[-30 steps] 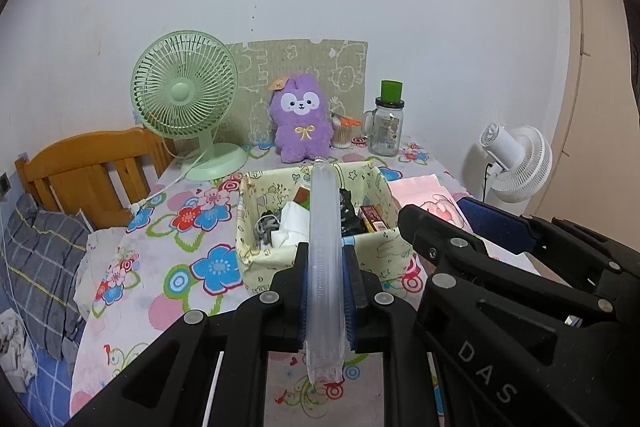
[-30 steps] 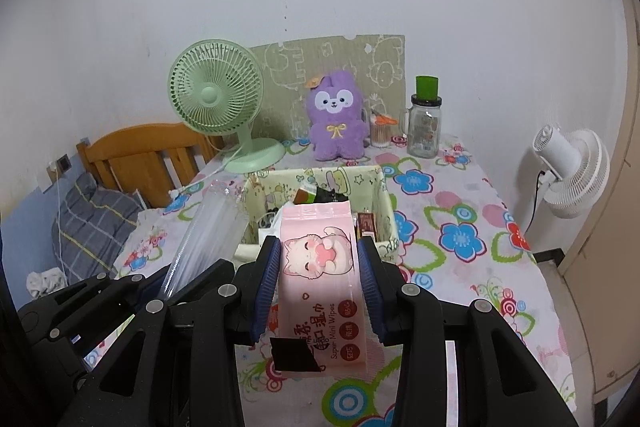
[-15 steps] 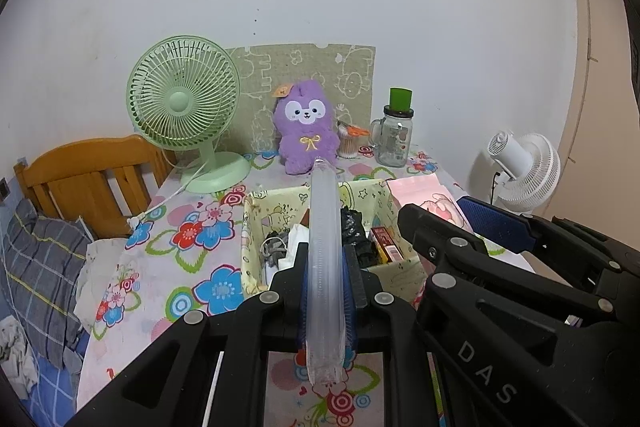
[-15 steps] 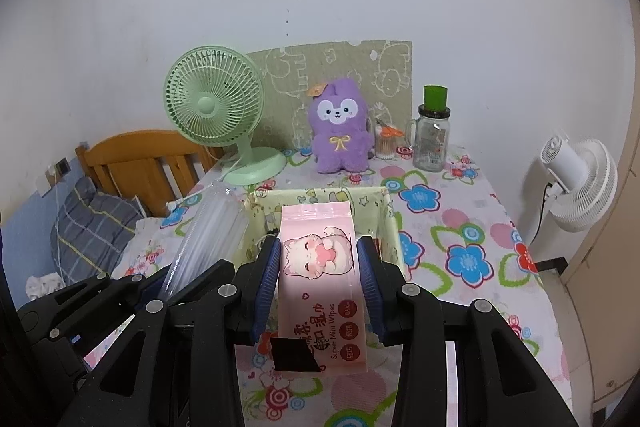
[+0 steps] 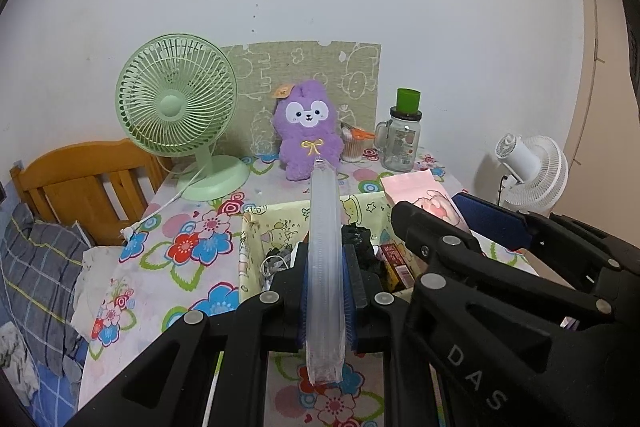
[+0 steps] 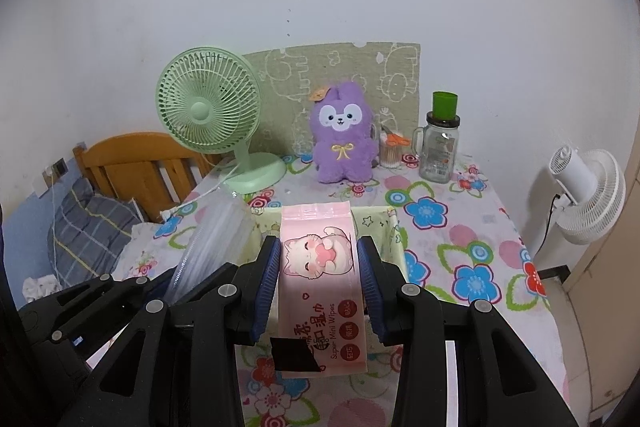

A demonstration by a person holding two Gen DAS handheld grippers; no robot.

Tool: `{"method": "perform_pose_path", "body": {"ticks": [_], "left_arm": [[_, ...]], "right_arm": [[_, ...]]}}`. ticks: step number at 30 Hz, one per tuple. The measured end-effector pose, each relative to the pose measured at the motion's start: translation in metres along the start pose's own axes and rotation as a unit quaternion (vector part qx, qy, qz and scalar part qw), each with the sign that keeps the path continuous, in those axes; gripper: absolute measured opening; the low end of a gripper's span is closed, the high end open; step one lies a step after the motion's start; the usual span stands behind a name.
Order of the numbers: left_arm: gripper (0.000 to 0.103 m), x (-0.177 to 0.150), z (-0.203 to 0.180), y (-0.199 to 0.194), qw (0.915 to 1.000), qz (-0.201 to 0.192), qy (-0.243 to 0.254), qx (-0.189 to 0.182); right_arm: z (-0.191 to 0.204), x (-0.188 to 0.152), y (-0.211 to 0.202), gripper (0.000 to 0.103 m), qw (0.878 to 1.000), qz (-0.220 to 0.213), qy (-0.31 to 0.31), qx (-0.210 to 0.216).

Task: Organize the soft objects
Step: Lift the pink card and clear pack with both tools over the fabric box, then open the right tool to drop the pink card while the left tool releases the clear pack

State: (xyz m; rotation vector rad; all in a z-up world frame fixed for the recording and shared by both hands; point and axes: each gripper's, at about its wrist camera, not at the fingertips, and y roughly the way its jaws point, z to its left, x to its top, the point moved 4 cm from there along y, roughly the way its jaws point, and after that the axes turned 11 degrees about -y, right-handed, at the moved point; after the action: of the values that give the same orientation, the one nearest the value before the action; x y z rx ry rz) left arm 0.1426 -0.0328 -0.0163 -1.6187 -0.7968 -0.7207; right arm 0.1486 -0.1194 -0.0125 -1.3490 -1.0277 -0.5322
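Note:
My left gripper [image 5: 326,259] is shut on a clear plastic pack [image 5: 324,267], held edge-on and pointing toward the back of the table. The same pack [image 6: 212,239] shows at the left of the right wrist view. My right gripper [image 6: 320,251] is shut on a pink pack of wet wipes [image 6: 320,291] with a cat picture. In the left wrist view the wipes [image 5: 416,191] stand just right of the clear pack. Both packs hang over a yellow-green fabric basket [image 5: 248,227] that holds several small items. A purple plush toy [image 5: 306,131] sits upright at the back.
On the flowered tablecloth [image 6: 460,239] stand a green desk fan [image 5: 176,107] at the back left and a glass jar with a green lid [image 5: 402,135] at the back right. A wooden headboard [image 5: 80,179] and bedding lie left; a white fan [image 6: 584,195] stands right.
Both grippers have carried their packs forward over the basket, which now sits lower in both views and is hidden more. Neither grip has changed.

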Motion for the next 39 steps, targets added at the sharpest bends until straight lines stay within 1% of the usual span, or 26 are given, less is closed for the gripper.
{"method": "perform_pose_path", "body": {"ticks": [16,19,21,24,27,31,33,35,36,38,39], "left_arm": [[0.012,0.013,0.002,0.044,0.9997,0.022,0.001,0.009],[0.013,0.014,0.003,0.056,0.9995,0.031,-0.004,0.008],[0.013,0.014,0.005,0.066,0.9992,0.037,-0.009,0.014],[0.013,0.013,0.008,0.08,0.9985,0.05,-0.015,0.016],[0.014,0.013,0.013,0.089,0.9983,0.049,-0.021,0.024],[0.021,0.012,0.017,0.101,0.9977,0.055,-0.026,0.031],[0.027,0.011,0.019,0.106,0.9973,0.058,-0.026,0.036],[0.036,0.01,0.021,0.11,0.997,0.059,-0.026,0.042],[0.039,0.01,0.022,0.112,0.9969,0.06,-0.026,0.045],[0.051,0.009,0.024,0.115,0.9966,0.061,-0.027,0.049],[0.054,0.008,0.025,0.116,0.9964,0.062,-0.027,0.05]], "right_arm": [[-0.014,0.011,0.047,0.043,1.0,0.022,0.003,0.001],[-0.017,0.012,0.057,0.043,1.0,0.028,0.005,0.003],[-0.02,0.011,0.064,0.043,0.999,0.033,0.011,0.01],[-0.025,0.011,0.077,0.043,0.999,0.042,0.013,0.007],[-0.029,0.011,0.086,0.043,0.999,0.048,0.015,0.005],[-0.033,0.01,0.097,0.043,0.998,0.056,0.018,0.003],[-0.033,0.009,0.102,0.043,0.998,0.059,0.019,0.003],[-0.033,0.009,0.107,0.043,0.998,0.063,0.019,0.003],[-0.033,0.008,0.109,0.043,0.998,0.064,0.018,0.004],[-0.033,0.008,0.114,0.043,0.998,0.068,0.017,0.005],[-0.032,0.008,0.116,0.043,0.997,0.069,0.017,0.007]]}}
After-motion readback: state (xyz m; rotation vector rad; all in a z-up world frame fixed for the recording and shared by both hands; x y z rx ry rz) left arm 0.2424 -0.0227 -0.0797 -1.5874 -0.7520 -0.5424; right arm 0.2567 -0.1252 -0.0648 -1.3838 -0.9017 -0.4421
